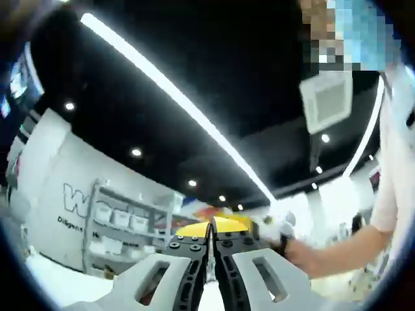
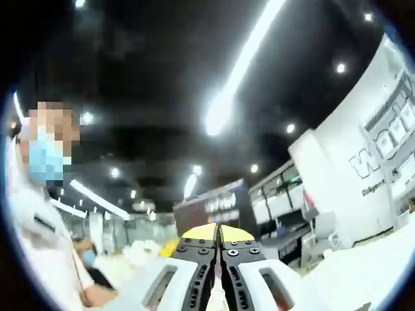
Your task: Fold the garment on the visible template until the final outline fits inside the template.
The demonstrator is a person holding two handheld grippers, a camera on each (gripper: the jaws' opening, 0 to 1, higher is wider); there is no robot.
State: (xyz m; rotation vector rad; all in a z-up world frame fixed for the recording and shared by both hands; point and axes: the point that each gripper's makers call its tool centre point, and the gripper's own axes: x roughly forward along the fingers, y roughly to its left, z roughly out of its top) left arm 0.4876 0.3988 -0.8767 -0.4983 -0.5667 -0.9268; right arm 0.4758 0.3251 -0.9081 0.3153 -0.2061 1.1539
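Left gripper (image 1: pixel 211 259) jaws pressed together, aimed up at ceiling light strip (image 1: pixel 175 97) | right gripper (image 2: pixel 219 262) likewise closed, holding nothing visible | garment, template: cannot tell where | step: between folds, judged | next: lower both grippers toward the garment.

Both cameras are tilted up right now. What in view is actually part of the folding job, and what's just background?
Job: left claw, jaws together; right claw, jaws together.

Background: ceiling light strip; storage shelves; lettered wall; ceiling vent; a person's forearm.
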